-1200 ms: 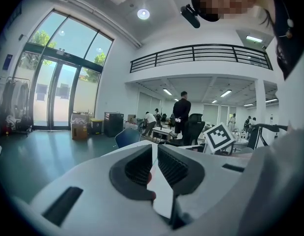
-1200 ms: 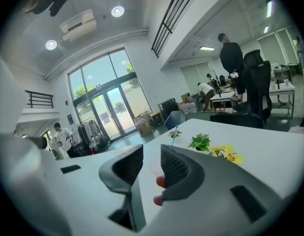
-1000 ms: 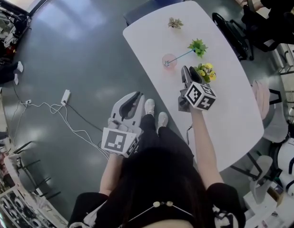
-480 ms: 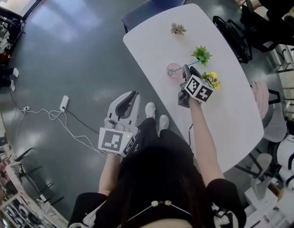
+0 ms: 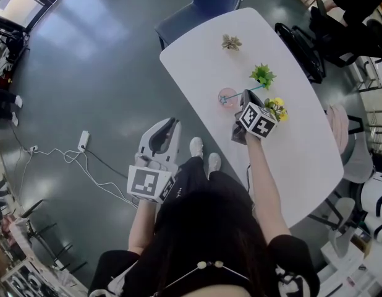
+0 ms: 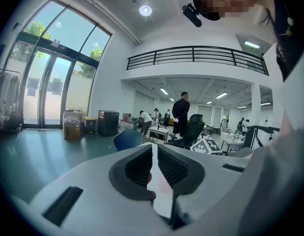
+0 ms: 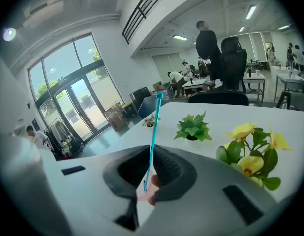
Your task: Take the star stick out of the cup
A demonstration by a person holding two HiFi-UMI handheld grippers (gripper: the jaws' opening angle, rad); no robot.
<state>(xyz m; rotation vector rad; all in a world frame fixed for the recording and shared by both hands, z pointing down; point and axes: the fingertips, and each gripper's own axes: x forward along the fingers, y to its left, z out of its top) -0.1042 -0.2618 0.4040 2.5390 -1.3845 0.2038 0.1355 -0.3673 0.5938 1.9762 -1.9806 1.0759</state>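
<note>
The person wears a black short-sleeved top (image 5: pixel 291 253), black trousers (image 5: pixel 200 173), white shoes (image 5: pixel 195 145).
</note>
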